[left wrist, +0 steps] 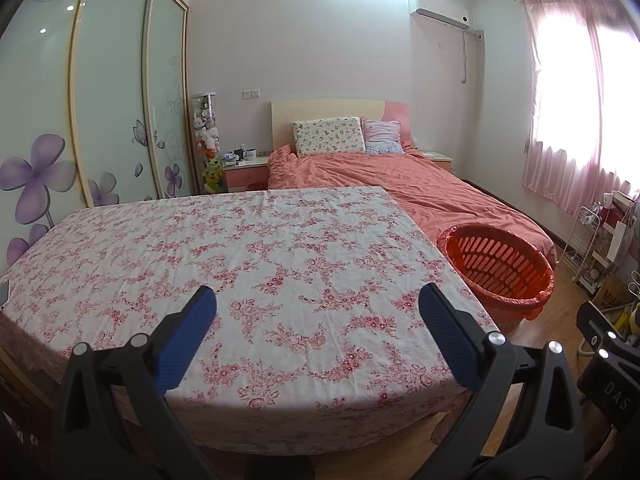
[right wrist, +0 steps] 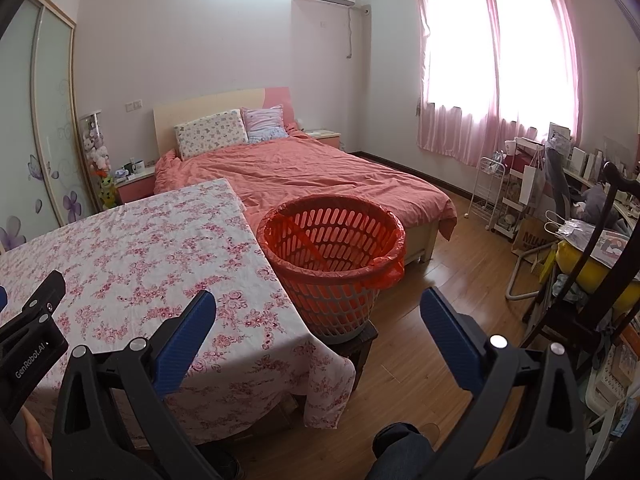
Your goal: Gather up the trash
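A slotted basket lined with a red bag stands on a low dark stool at the table's right corner; it also shows in the left wrist view. I see no trash on the floral tablecloth. My left gripper is open and empty above the table's near edge. My right gripper is open and empty, above the table's right corner and in front of the basket. The left gripper's body shows at the left edge of the right wrist view.
A bed with an orange cover lies behind the table and basket. A wardrobe with sliding doors is at left. A white wire rack, a dark chair and clutter fill the right side. Wooden floor lies right of the basket.
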`<state>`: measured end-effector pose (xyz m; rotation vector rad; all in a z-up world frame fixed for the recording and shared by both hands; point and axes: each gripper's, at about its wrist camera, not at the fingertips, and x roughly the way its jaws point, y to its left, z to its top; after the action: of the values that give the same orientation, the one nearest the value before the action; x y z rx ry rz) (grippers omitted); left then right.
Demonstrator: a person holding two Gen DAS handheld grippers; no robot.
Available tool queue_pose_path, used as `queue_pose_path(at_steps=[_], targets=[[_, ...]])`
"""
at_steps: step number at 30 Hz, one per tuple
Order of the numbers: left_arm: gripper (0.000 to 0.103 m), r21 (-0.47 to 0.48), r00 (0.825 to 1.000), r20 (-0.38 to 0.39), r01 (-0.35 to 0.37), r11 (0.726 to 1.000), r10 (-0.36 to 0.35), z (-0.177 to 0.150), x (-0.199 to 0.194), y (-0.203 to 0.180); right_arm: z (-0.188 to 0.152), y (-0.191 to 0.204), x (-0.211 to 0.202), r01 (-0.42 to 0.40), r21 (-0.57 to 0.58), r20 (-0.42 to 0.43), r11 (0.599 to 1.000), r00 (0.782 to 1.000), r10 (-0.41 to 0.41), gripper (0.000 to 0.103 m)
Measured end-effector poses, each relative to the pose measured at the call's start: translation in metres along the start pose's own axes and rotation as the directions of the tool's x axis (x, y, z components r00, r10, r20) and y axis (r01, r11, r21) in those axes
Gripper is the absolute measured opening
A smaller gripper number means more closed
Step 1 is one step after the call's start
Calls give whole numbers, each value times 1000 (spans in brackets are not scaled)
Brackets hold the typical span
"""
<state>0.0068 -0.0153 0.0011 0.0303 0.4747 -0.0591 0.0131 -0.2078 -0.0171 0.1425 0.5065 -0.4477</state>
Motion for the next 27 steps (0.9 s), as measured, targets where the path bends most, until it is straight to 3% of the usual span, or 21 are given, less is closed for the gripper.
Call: queue_pose_path(at_steps=[27], targets=[[99,-3,1000,-1,0,1000,0,0,0,1,2,2,1,-2,-3,0,1000,1000,2,101]])
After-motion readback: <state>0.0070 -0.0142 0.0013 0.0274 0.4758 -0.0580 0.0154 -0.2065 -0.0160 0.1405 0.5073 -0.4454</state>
